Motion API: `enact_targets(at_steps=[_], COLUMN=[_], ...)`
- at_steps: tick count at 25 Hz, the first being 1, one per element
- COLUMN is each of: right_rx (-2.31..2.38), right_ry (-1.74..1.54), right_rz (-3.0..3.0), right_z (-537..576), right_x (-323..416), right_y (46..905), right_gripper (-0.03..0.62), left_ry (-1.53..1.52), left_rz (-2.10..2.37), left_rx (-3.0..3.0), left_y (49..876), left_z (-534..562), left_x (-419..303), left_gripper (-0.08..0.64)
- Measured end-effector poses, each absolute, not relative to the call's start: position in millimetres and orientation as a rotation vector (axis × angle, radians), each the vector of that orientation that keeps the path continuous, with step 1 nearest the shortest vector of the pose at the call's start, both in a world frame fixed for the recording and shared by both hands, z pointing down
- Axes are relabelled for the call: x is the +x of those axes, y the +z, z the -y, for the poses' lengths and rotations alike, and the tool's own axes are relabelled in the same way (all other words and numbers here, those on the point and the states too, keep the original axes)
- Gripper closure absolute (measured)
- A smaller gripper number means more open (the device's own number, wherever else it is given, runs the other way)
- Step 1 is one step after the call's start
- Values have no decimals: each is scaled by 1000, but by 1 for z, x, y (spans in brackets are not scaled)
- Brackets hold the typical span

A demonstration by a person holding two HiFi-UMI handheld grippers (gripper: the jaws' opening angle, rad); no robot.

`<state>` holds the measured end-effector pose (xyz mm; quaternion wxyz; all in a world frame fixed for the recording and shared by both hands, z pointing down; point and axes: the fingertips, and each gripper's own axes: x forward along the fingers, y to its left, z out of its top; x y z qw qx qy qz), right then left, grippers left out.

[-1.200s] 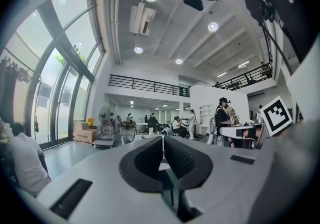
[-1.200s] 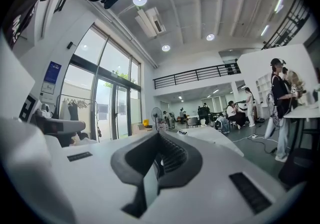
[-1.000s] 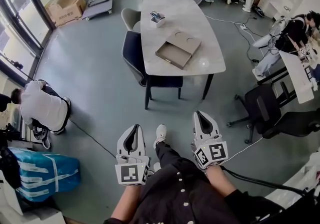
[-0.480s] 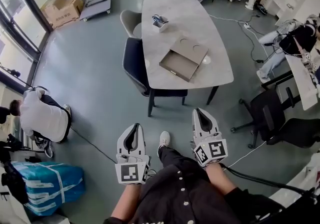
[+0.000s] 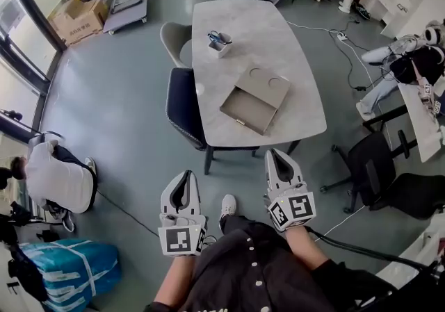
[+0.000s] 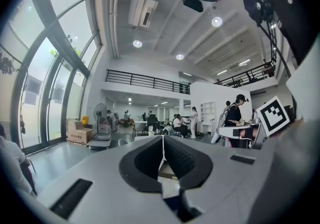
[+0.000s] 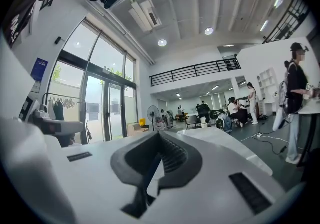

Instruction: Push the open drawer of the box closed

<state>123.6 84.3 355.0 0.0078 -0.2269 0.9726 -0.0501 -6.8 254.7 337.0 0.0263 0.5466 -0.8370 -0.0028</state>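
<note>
A flat grey-brown box [image 5: 261,87] lies on the pale table [image 5: 278,26] ahead, its drawer [image 5: 245,109] pulled out toward me near the table's front edge. My left gripper [image 5: 186,176] is held low over the floor, well short of the table, jaws shut with nothing between them. My right gripper [image 5: 276,156] is also shut and empty, its tip just below the table's front edge in the head view. In the left gripper view the shut jaws meet at the gripper [image 6: 163,140]. The right gripper [image 7: 159,135] likewise shows its jaws pressed together.
A dark chair [image 5: 182,102] and a grey chair [image 5: 175,39] stand at the table's left side. A small holder with scissors [image 5: 219,40] sits on the table. A black office chair [image 5: 375,165] is at the right. Someone crouches at left [image 5: 55,175]. People sit at the far end.
I have come closer to the table: box and table sit lower and nearer in the head view. Both grippers keep their pose, shut.
</note>
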Motion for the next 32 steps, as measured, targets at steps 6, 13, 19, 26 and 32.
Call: enact_targets(at_steps=[6,13,19,26,32], right_rx=[-725,-720,-736,-788,-894], right_ry=[-166,-163,-168,-169,-166], right_rz=[-3048,-3045,-3049,-3049,-3025], right_z=[-50,-16,5,19,40], right_x=[95,69,62,48,33], right_y=[357,359,362,362,364], right_gripper=[595,595,595,595,595], left_ry=[0,1,-4,-7,-12], left_rz=[2574,2576,2575,2537,2474], left_rx=[1692,1686,1690,1717,1816], left_y=[338,341,339,342,340], left_z=[-222,-188,-168,-149,-116], left_x=[-36,-63,-73,-95,-122], left_gripper=[543,541,541,541,541])
